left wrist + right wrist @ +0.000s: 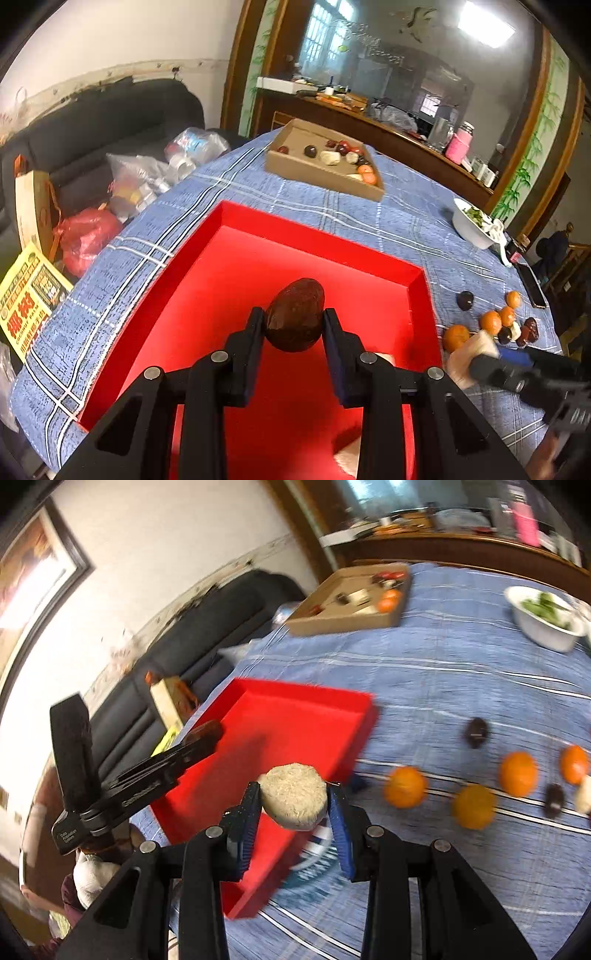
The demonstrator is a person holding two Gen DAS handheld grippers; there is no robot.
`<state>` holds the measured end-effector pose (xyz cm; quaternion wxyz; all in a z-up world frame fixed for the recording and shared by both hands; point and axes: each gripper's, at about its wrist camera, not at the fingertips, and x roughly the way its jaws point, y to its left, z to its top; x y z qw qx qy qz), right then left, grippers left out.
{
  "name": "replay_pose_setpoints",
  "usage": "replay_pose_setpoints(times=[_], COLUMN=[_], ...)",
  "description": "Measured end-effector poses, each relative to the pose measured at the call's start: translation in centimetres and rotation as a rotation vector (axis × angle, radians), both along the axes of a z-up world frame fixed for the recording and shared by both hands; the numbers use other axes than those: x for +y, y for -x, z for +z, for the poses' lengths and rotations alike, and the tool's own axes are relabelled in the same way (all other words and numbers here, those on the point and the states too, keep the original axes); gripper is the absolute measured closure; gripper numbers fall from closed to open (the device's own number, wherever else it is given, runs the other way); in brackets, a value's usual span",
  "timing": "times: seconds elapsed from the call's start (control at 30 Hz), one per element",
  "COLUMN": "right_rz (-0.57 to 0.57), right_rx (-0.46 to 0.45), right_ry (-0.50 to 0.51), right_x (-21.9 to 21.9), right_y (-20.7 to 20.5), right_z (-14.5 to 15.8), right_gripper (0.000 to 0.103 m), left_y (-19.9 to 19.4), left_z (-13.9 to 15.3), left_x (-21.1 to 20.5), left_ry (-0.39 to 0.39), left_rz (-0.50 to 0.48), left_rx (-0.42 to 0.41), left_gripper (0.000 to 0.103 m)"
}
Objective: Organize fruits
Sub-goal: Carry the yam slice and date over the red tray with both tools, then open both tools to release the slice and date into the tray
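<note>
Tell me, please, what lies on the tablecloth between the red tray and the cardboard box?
Nothing: in the left wrist view only bare blue plaid tablecloth separates the red tray from the cardboard box.

Your left gripper [293, 325] is matte black plastic, its two linkage arms joined by round silver screw heads, with triangular cut-outs in the base brackets. Its fingers [255, 332] are flat black bars faced with dark navy pads. Your right gripper [291, 805] is built the same way: black arms, silver screws, triangular openings, and fingers [341, 827] lined with ridged blue pads, speckled with pale dust. From the right wrist view, the left gripper's body carries small white lettering on its side and a tall black upright block at the rear.
</note>
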<state>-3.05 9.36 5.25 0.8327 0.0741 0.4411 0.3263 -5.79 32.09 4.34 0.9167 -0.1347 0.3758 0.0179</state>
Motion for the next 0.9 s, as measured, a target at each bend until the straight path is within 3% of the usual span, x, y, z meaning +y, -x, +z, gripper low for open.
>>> replay_pose_setpoints(times=[0.2, 0.43, 0.73, 0.9], right_rz=[0.035, 0.016, 0.006, -0.015], right_rx=[-0.032, -0.079, -0.086, -0.109], right_ry=[0.118, 0.254, 0.246, 0.203], right_x=[4.9, 7.4, 8.0, 6.5], right_y=[-0.5, -2.0, -3.2, -2.5], right_z=[-0.9, -2.4, -2.5, -1.0], right_gripper=[0.068, 0.068, 0.066, 0.064], left_y=[-0.4, 0.1, 2.1, 2.7], left_z=[-1.3, -1.5, 0.6, 1.1], left_x=[1.6, 2.3, 2.5, 1.8], left_ry=[0.050, 0.088, 0.115, 0.122], left_rz=[0.032, 0.034, 0.051, 0.052], left_rx=[0.035, 0.044, -0.005, -0.006], left_gripper=[0.071, 0.070, 0.056, 0.055])
